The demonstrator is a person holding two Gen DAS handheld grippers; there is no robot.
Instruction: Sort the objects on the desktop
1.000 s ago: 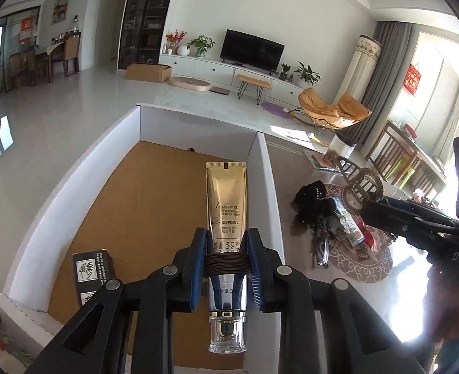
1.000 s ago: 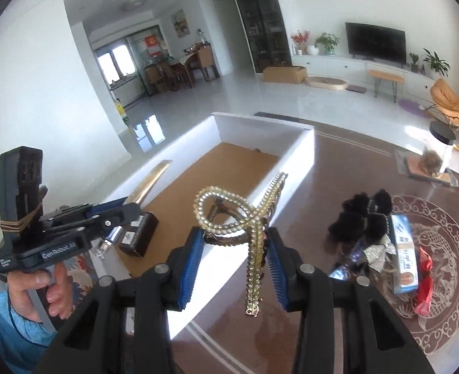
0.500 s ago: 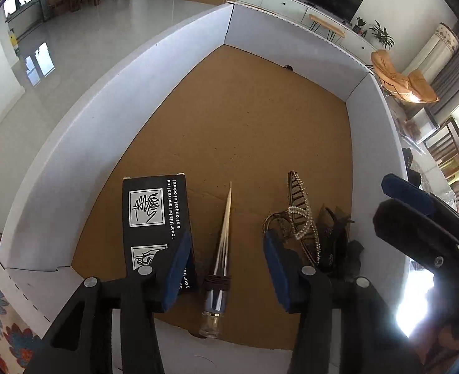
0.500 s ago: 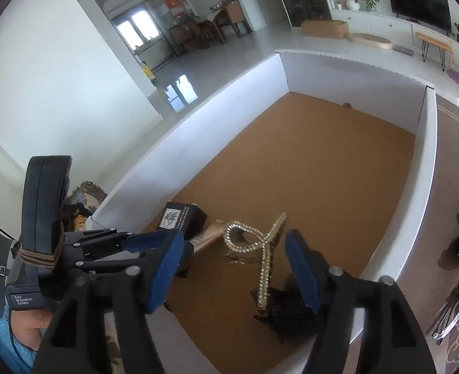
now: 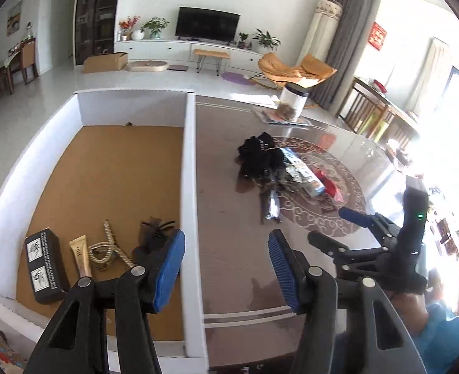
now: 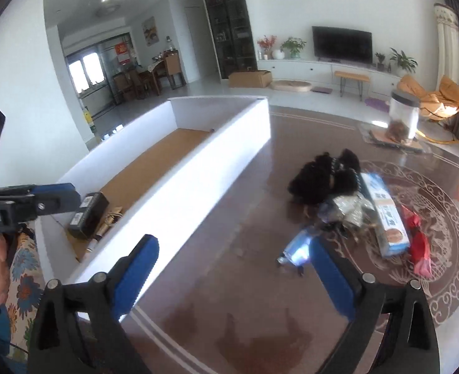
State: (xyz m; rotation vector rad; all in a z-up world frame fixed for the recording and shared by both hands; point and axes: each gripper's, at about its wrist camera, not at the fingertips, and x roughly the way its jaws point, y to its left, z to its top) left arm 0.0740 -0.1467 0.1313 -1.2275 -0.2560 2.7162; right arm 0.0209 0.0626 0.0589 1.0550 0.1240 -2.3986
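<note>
A white box (image 5: 189, 162) with a brown floor holds a black carton (image 5: 42, 268), a gold tube (image 5: 80, 255), a pearl hair clip (image 5: 107, 246) and a black clip (image 5: 153, 229). The box also shows in the right wrist view (image 6: 198, 168). A pile of loose items (image 5: 279, 168) lies on the brown table (image 5: 229, 218): black hair pieces (image 6: 322, 177), a blue-white carton (image 6: 385, 215), a red packet (image 6: 419, 246), a shiny tube (image 6: 298, 246). My left gripper (image 5: 226, 265) is open and empty over the box's right wall. My right gripper (image 6: 232, 274) is open and empty over the table.
A clear jar with a black lid (image 6: 404, 118) stands on a mat at the table's far side. The right gripper shows in the left wrist view (image 5: 354, 227), and the left gripper in the right wrist view (image 6: 26, 202). A flowered cloth (image 6: 23, 286) lies by the box's near end.
Both grippers let go of the gold tube and the pearl clip inside the box, then rose and swung right toward the table. Both objects now lie on the box floor.
</note>
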